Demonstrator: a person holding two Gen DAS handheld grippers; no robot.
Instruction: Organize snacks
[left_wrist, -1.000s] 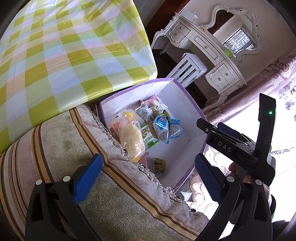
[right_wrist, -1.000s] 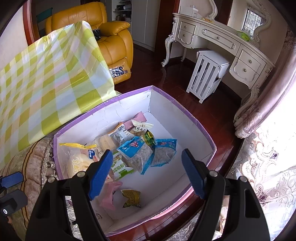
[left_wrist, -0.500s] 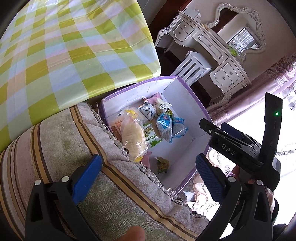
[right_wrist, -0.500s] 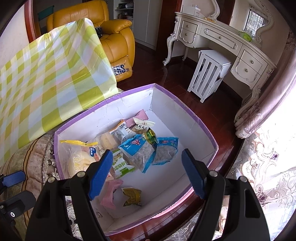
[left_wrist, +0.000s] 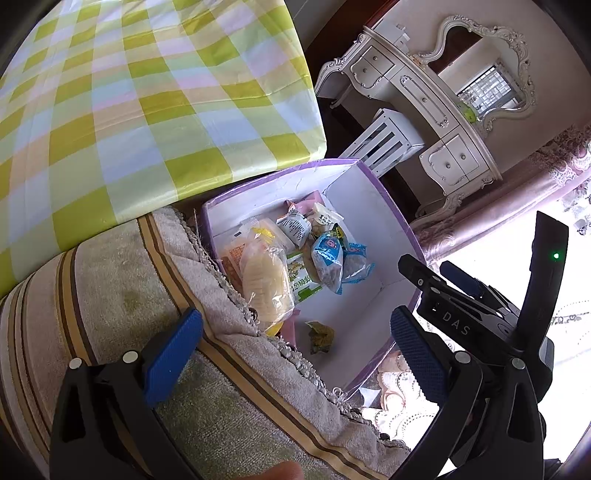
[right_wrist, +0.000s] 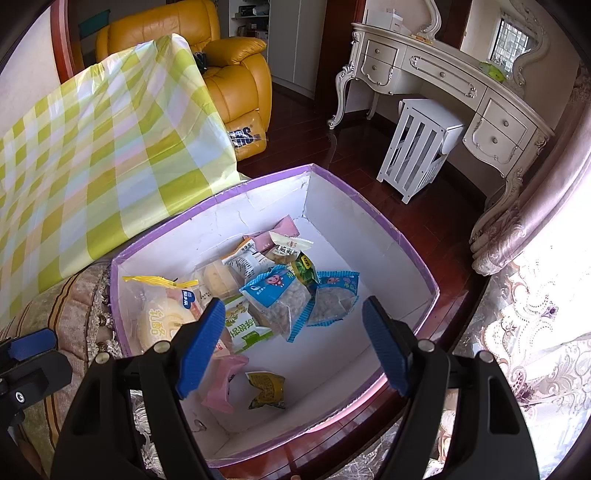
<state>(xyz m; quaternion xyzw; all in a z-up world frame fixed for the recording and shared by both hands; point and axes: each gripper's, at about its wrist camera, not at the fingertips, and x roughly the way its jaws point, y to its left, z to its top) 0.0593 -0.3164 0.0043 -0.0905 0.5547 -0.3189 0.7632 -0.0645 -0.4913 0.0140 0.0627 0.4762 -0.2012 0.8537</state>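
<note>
Both grippers, left (left_wrist: 291, 350) and right (right_wrist: 293, 343), are held apart and empty over the purple-rimmed white cardboard box (right_wrist: 388, 229) of packaged snacks (right_wrist: 277, 295).

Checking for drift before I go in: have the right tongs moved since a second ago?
No. The right tongs hang open over the purple box, framing the same blue snack bags as before.

"das" on the right hand-held gripper (left_wrist: 456, 325).

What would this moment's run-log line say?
left gripper: open, empty | right gripper: open, empty, above purple-rimmed white cardboard box | snack packets: inside
</note>
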